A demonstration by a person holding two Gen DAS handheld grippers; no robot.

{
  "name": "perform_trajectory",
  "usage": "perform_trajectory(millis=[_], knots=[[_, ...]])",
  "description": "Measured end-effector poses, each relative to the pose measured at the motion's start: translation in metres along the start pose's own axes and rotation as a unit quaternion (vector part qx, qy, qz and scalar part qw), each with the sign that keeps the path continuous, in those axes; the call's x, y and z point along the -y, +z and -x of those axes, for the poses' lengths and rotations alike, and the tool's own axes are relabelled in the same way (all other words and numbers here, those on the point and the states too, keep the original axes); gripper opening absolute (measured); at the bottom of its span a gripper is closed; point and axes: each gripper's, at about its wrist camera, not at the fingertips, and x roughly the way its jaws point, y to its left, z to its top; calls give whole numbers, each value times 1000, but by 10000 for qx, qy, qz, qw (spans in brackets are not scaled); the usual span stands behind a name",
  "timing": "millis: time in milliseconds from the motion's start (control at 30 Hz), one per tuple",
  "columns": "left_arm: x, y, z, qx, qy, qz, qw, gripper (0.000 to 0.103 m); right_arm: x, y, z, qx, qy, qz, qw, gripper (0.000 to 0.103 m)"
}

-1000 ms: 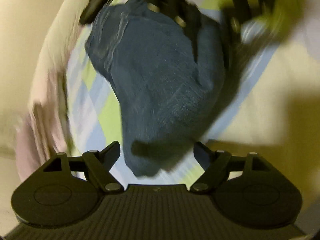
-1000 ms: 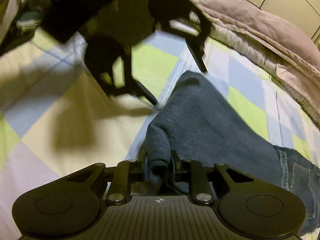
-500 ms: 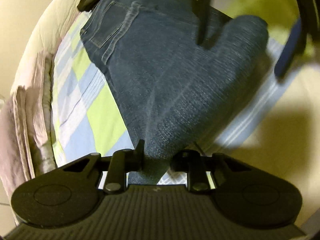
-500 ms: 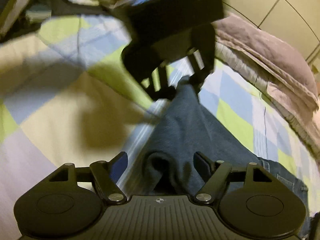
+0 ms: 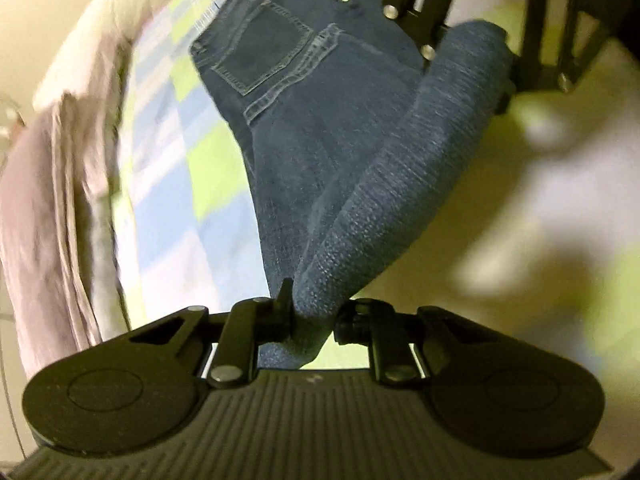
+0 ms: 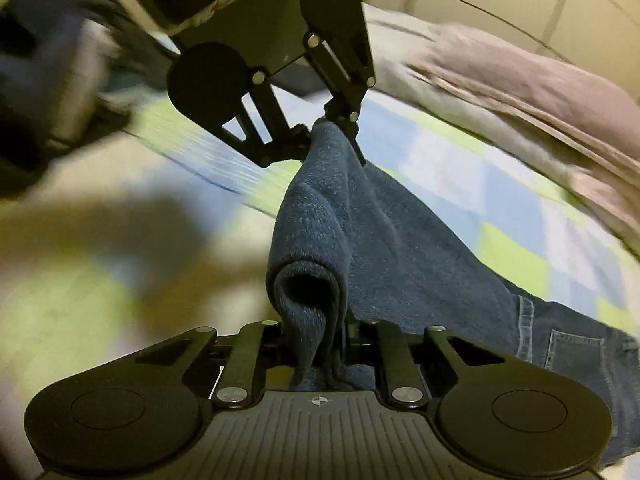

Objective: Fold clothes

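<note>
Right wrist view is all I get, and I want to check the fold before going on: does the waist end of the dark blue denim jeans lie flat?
Observer: Yes. The left wrist view shows the dark blue denim jeans spread on the checked bedsheet, back pocket facing up.
Operator: Is the left gripper really clamped on the cloth?
Observer: Its own camera shows the left gripper pinching the leg end.
Operator: Anything beside the jeans on that side?
Observer: A pinkish folded blanket along the sheet's edge.
</note>
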Motion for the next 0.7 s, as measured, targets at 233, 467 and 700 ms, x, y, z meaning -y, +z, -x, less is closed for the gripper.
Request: perform_trajectory(millis=[233,467,700], knots=[[1,7,60,-306,-489,644,9963,15,-19,12,53,275,1273,-324,9910,14],[-96,96,65,46,-30,854,9963,32,120,-27,76,628,1398,-1929,9692,13],[-187,180,31,381,894,1921,9766,46,281,-85,88,998,1396,-3719,9123,13]])
